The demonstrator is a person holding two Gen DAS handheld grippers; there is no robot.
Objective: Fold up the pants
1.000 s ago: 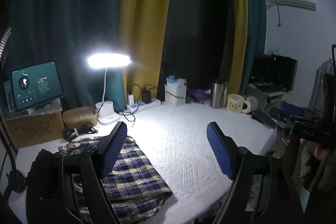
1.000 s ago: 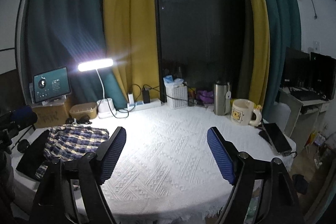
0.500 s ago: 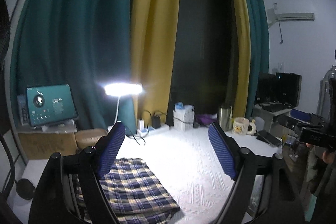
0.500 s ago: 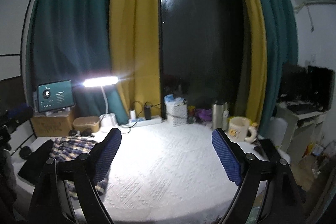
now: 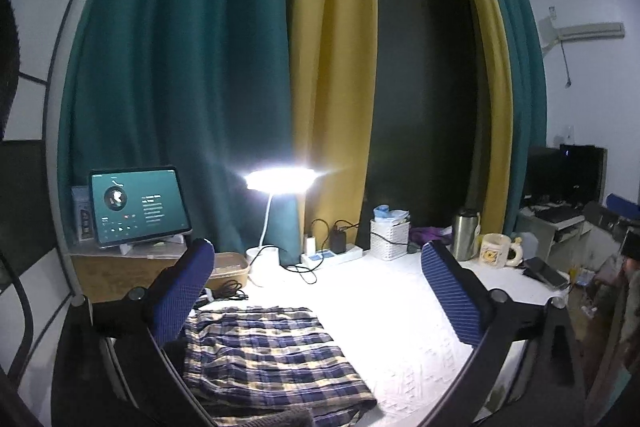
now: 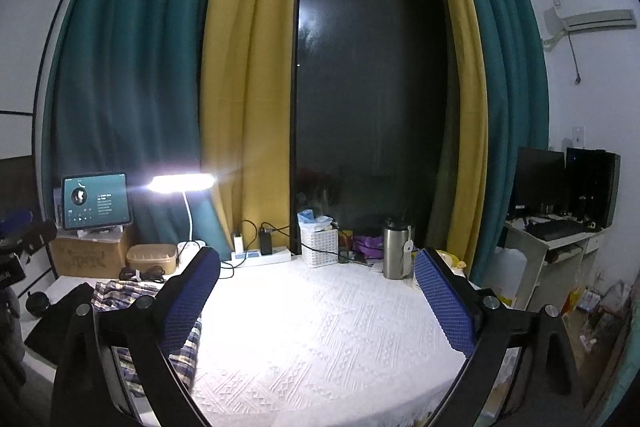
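Note:
The blue and yellow plaid pants [image 5: 272, 355] lie folded flat on the left part of the white table [image 5: 400, 323]. In the right wrist view they [image 6: 124, 293] show at the left, partly behind the left finger. My left gripper [image 5: 320, 291] is open and empty, raised above the table to the right of the pants. My right gripper [image 6: 318, 297] is open and empty above the middle of the table [image 6: 320, 339].
At the table's back stand a lit desk lamp [image 5: 280, 183], a tablet [image 5: 138, 207] on a cardboard box, a power strip [image 6: 260, 257], a white basket [image 6: 319, 247], a steel flask [image 6: 396, 253] and a mug [image 5: 496, 249]. A phone [image 5: 546, 273] lies at the right edge. Curtains hang behind.
Both grippers have pulled back and tilted upward, so more of the curtains and window shows. The pants stay folded on the table. Both jaws stay open.

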